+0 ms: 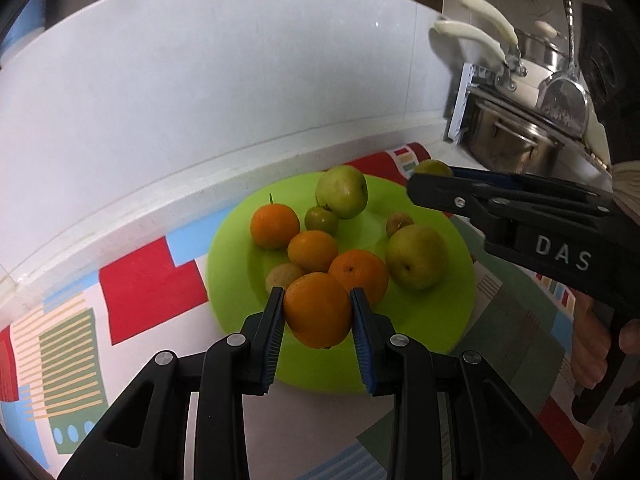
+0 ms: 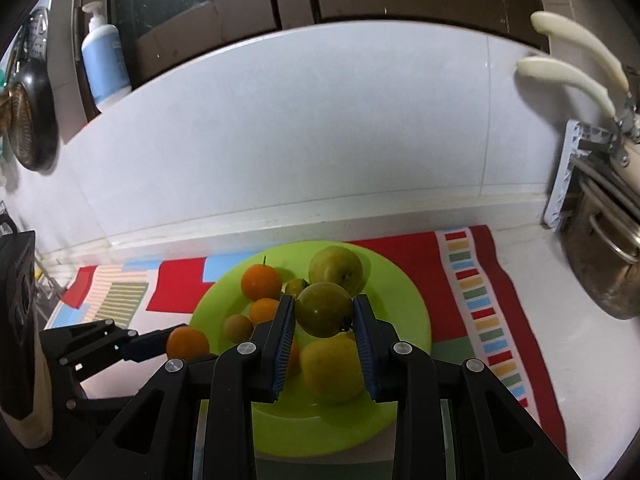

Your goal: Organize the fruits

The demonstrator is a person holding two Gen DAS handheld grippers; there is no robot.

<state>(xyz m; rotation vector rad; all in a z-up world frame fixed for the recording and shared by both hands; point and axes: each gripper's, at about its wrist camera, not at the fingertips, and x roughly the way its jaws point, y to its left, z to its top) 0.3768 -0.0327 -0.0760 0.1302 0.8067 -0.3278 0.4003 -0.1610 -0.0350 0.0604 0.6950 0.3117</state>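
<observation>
- Left wrist view: the left gripper [image 1: 317, 312] is clamped on an orange [image 1: 318, 310], carried above the green plate [image 1: 228, 248] at its six o'clock edge, likely to join the oranges heaped there.
- Right wrist view: the right gripper [image 2: 324, 314] pinches a small green fruit [image 2: 325, 309] over the plate's middle, an apple [image 2: 335, 266] just past it at twelve o'clock.

Fruits [image 1: 313, 251] on plate [image 1: 440, 332] on mat [image 1: 152, 284]
</observation>
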